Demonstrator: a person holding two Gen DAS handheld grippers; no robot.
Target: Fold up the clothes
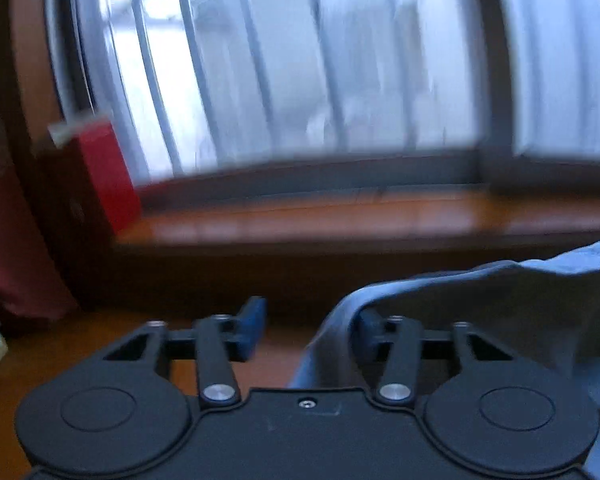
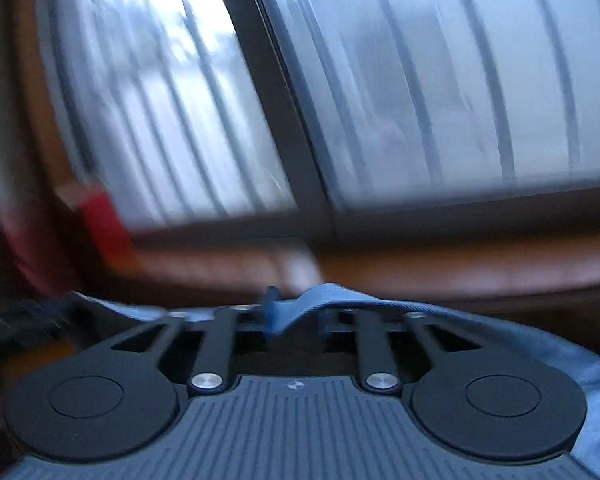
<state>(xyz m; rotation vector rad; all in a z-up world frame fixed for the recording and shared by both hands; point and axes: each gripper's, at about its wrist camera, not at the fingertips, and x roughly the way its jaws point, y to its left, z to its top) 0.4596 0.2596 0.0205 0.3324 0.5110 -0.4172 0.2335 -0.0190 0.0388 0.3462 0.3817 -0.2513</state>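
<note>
By the window (image 1: pixel 284 60), above the wooden table (image 1: pixel 60 360), the left gripper (image 1: pixel 308 332) stands partly open, a blue garment (image 1: pixel 500 304) draped over its right finger. The right gripper (image 2: pixel 296 316) is partly open too, the garment's edge lying loose between its pads (image 2: pixel 271 312), while a red box (image 1: pixel 108 176) sits on the sill

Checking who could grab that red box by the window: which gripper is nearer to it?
Left, as far as the blur allows. From the left gripper the red box looms large, up and leftward. From the right gripper the box looks smaller and farther left.

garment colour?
Plain grey-blue, no pattern visible; the garment shows best in the left wrist view.
</note>
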